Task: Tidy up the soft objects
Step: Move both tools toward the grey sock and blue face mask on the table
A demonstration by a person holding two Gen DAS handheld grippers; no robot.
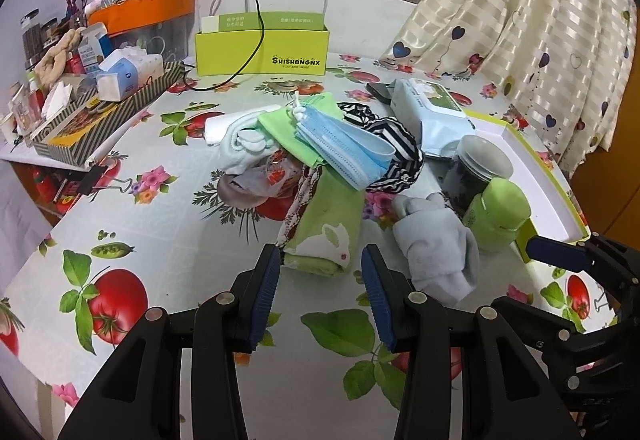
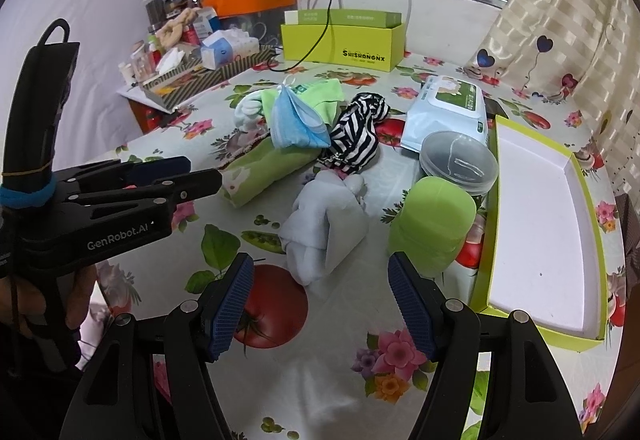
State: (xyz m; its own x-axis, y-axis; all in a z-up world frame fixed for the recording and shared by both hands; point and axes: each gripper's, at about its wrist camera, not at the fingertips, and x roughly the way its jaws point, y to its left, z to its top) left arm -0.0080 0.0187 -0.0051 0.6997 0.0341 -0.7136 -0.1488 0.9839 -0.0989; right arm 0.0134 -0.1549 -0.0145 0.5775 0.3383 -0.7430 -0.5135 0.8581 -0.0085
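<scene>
A heap of soft things lies mid-table: blue face masks (image 1: 340, 144) (image 2: 296, 120), a black-and-white striped cloth (image 1: 396, 144) (image 2: 360, 128), a white sock (image 1: 240, 144) and a rolled green rabbit towel (image 1: 328, 228) (image 2: 264, 168). A pale grey-blue sock bundle (image 1: 436, 240) (image 2: 324, 228) lies apart, nearer me. My left gripper (image 1: 322, 260) (image 2: 200, 170) stands open just short of the towel's near end, nothing between its fingers. My right gripper (image 2: 320, 264) (image 1: 560, 256) is open wide, and the sock bundle sits just beyond its fingertips.
A white-lined green tray (image 2: 540, 220) (image 1: 552, 176) lies on the right. Beside it stand a green bottle (image 2: 436, 224), a clear-lidded jar (image 2: 460, 160) and a wipes pack (image 2: 448, 108). A green box (image 1: 260, 48) with cables stands at the back, cluttered boxes (image 1: 100, 100) back left, a curtain (image 1: 540, 20) back right.
</scene>
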